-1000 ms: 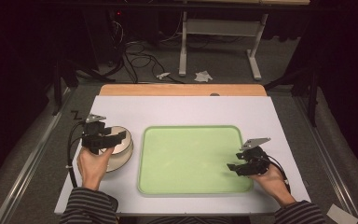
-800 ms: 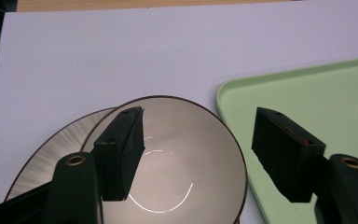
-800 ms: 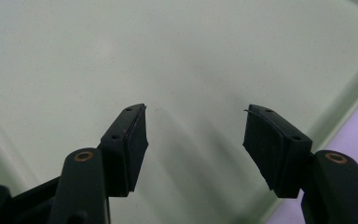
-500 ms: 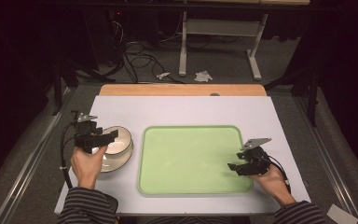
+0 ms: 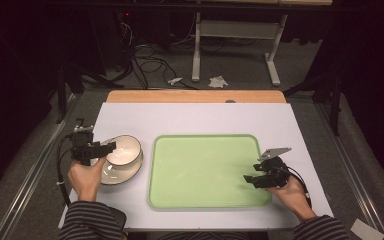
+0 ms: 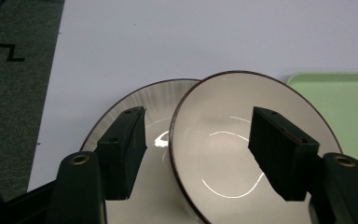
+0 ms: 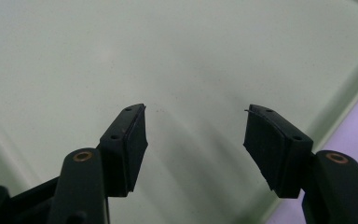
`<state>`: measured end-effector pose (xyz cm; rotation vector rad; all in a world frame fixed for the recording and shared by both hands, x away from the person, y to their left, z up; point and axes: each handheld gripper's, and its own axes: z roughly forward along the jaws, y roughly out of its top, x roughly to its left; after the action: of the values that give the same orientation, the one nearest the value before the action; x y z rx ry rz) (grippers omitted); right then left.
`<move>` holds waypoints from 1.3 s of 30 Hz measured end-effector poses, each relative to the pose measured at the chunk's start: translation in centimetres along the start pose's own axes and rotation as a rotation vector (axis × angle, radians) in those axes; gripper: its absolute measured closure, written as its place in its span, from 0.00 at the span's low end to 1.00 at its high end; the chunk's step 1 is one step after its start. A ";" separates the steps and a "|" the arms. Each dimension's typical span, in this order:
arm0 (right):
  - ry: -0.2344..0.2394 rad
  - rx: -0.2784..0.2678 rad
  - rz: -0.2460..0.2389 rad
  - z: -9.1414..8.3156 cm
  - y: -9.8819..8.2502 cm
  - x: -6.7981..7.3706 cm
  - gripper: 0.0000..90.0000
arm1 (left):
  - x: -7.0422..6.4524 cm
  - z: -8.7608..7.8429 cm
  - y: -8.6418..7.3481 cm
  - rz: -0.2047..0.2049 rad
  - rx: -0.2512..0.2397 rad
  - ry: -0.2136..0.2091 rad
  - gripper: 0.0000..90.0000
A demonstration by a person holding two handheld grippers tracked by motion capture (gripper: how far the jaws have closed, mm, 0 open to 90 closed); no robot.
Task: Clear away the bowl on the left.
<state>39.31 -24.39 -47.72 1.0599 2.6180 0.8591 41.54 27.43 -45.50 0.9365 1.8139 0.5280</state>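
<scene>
A cream bowl (image 5: 126,150) with a dark rim sits off-centre on a ribbed cream plate (image 5: 119,176) at the table's left. My left gripper (image 5: 109,147) hovers at the bowl's left edge. In the left gripper view the bowl (image 6: 235,140) has its left rim between the jaws of the gripper (image 6: 198,140). One jaw is over the plate (image 6: 144,100), the other over the bowl's inside. The jaws have just been closing a little, and the pads stand apart from the rim. My right gripper (image 5: 250,176) is open over the green tray (image 5: 205,165), with nothing between its fingers (image 7: 195,135).
The green tray (image 7: 121,56) lies on a white mat (image 5: 195,117) in the middle, its corner (image 6: 345,88) close to the right of the bowl. A wooden strip (image 5: 195,96) runs along the far edge. Cables and table legs stand on the floor beyond.
My left hand has drawn leftward and slightly down, from above the dishes to the bowl's left edge, uncovering the bowl. The right hand has stayed still.
</scene>
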 end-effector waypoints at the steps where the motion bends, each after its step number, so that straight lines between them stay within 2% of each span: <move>1: 0.000 -0.002 0.008 -0.1 0.0 0.1 0.45 | 0.3 0.1 0.0 -0.012 0.003 0.005 0.42; 5: -0.003 0.003 0.001 -0.1 -0.1 0.1 0.44 | 1.3 0.7 -0.1 -0.028 0.036 0.042 0.44; 8: -0.002 0.011 0.009 0.0 -0.1 0.2 0.44 | 1.5 1.1 -0.3 -0.034 0.052 0.052 0.45; 9: -0.003 0.011 0.007 0.0 0.0 0.2 0.44 | 1.6 1.3 -0.5 -0.034 0.061 0.058 0.46; 11: 0.001 0.014 0.004 0.1 0.0 0.1 0.44 | 1.6 1.5 -0.8 -0.008 0.082 0.073 0.47; 13: 0.001 0.012 0.006 0.1 0.0 0.2 0.44 | 1.6 1.7 -1.0 -0.007 0.090 0.077 0.50; 14: 0.005 0.009 -0.001 0.1 0.0 0.2 0.44 | 1.5 1.8 -1.0 -0.025 0.091 0.075 0.51; 15: 0.005 0.008 -0.014 0.1 0.0 0.3 0.44 | 1.5 1.8 -1.1 -0.025 0.100 0.076 0.52; 23: -0.005 0.010 -0.020 0.1 0.0 0.4 0.43 | 1.5 2.4 -1.4 -0.031 0.126 0.099 0.64; 27: -0.007 0.017 -0.032 0.2 0.1 0.4 0.44 | 1.8 3.1 -2.0 -0.014 0.159 0.146 0.68; 30: -0.006 0.015 -0.032 0.2 0.1 0.4 0.44 | 1.8 3.1 -2.2 -0.002 0.163 0.158 0.71; 33: -0.006 0.011 -0.033 0.1 0.0 0.4 0.44 | 1.6 3.3 -2.4 0.000 0.169 0.158 0.76; 39: -0.003 0.017 -0.040 0.2 0.1 0.4 0.44 | 1.5 3.4 -2.5 -0.025 0.193 0.133 0.83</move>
<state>39.17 -24.01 -47.85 1.0091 2.6391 0.8277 43.42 26.91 -49.55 1.0274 2.0215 0.4129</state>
